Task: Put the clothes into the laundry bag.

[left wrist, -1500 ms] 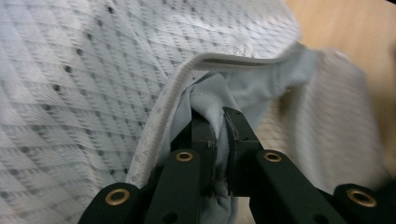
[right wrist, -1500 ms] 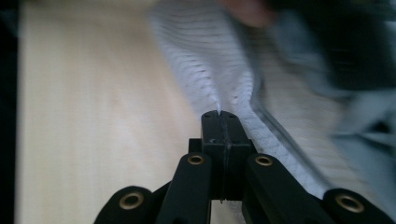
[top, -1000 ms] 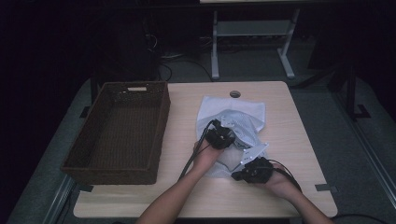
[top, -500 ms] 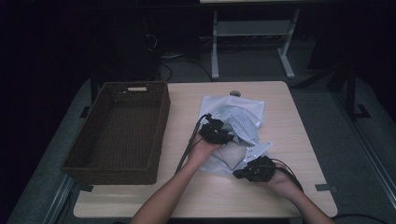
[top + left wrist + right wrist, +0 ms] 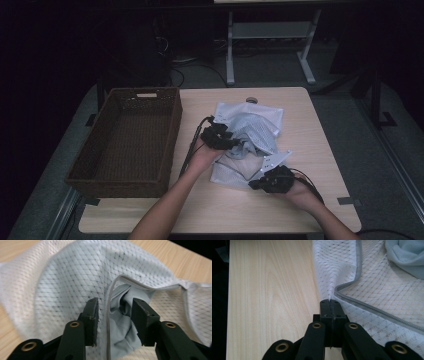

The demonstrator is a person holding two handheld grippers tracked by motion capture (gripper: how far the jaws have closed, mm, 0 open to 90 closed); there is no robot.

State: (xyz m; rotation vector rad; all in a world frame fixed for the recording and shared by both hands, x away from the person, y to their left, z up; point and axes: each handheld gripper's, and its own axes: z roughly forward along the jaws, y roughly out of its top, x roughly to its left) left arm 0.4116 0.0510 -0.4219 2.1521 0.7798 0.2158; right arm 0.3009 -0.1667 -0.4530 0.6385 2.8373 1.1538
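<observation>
A white mesh bag [image 5: 256, 124] with a grey trimmed edge lies crumpled on the wooden table [image 5: 305, 110]. In the left gripper view, a pale blue cloth [image 5: 123, 328] shows inside the bag [image 5: 50, 285]. My left gripper [image 5: 234, 142] is at the bag's mouth. Its jaws have just been opening, and the grey edge and the blue cloth lie loosely between them [image 5: 115, 306]. My right gripper [image 5: 256, 184] is at the bag's near corner, shut on the mesh edge [image 5: 329, 301]. The blue cloth [image 5: 407, 255] lies beyond that edge.
A dark wicker basket [image 5: 172, 132] stands on the table's left side, close to the left forearm. A small round grommet [image 5: 251, 100] sits at the table's far edge. A metal frame [image 5: 270, 35] stands on the floor behind.
The left gripper has drawn back a little to the left and risen, and its jaws have parted. The bag's top has bulged up and away. The right gripper has stayed put.
</observation>
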